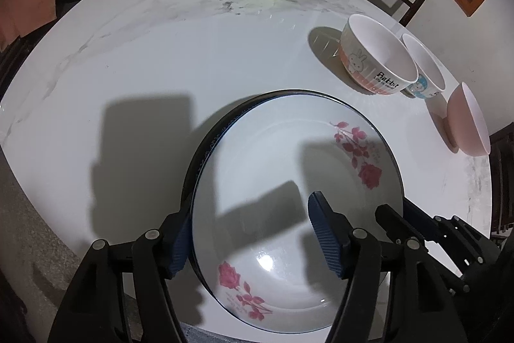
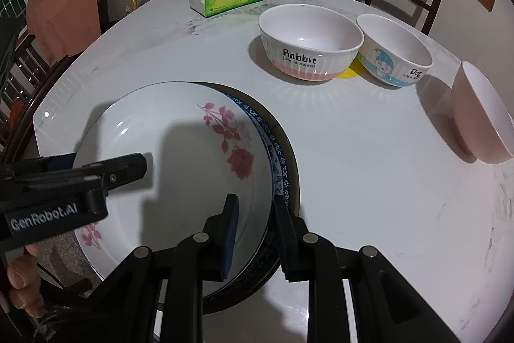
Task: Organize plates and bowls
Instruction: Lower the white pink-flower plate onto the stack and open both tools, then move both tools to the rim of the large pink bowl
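Table: only the right view shows yellow between bowls.

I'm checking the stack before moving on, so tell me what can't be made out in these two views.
- Plates under the rose plate: only rims of a blue-patterned plate and a dark plate show, so their count and faces stay hidden.
- Pink bowl: cut by the frame edge in the right wrist view.
- Left tongs: whether they pinch the rim is unclear.
- Yellow thing: mostly hidden between two bowls.
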The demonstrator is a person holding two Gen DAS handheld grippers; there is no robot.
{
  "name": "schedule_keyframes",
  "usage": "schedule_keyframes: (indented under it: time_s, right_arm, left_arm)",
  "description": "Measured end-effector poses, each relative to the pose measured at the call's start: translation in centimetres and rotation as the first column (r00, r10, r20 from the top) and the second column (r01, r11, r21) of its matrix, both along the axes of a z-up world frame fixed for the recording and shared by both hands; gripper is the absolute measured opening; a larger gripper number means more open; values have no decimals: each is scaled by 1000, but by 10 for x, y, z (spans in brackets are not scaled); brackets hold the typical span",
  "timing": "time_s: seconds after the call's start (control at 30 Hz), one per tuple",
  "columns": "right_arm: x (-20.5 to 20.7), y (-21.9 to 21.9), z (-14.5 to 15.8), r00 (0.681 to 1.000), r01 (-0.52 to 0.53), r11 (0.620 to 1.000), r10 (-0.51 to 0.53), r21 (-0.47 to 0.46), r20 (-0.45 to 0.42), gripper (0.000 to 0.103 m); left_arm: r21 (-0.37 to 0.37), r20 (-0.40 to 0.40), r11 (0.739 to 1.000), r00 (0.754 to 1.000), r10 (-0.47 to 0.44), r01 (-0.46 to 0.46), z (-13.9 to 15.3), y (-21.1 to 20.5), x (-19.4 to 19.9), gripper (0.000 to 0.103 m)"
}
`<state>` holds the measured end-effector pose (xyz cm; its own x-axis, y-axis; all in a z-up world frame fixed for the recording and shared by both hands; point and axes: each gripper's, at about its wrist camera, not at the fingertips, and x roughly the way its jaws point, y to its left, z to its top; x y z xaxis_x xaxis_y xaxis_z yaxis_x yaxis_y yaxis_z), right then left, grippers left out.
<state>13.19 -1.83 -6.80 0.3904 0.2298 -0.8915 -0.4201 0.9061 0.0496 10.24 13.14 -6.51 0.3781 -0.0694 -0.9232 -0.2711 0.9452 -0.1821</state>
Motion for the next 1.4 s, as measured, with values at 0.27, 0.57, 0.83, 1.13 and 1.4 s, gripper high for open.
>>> schedule_keyframes:
  time_s: [0.27,0.57,0.83,1.13,1.4]
  right_arm:
    - [-1,-2,0,1000,7,1000,-7,12,-2,28]
    - [-3,-5,0,1000,6,999,-6,43,-4,31]
    - [-6,-6,0,1000,4,997,-4,71,-8,34]
    - [-8,-20,4,1000,19,995,-20,98,6,34]
    - [-10,-43,11,999,37,995,-40,94,32,34]
  left_arm:
    - [44,10,999,1000,-21,21,-2,-7,-1,66]
    - [119,15,992,999,-41,38,-3,-15,-2,66]
    - [222,41,974,998,-57,46,3,-21,-2,67]
    - [249,50,968,997,-53,39,6,-30,-4,69]
    - [313,91,949,993,-74,43,20,-45,-6,69]
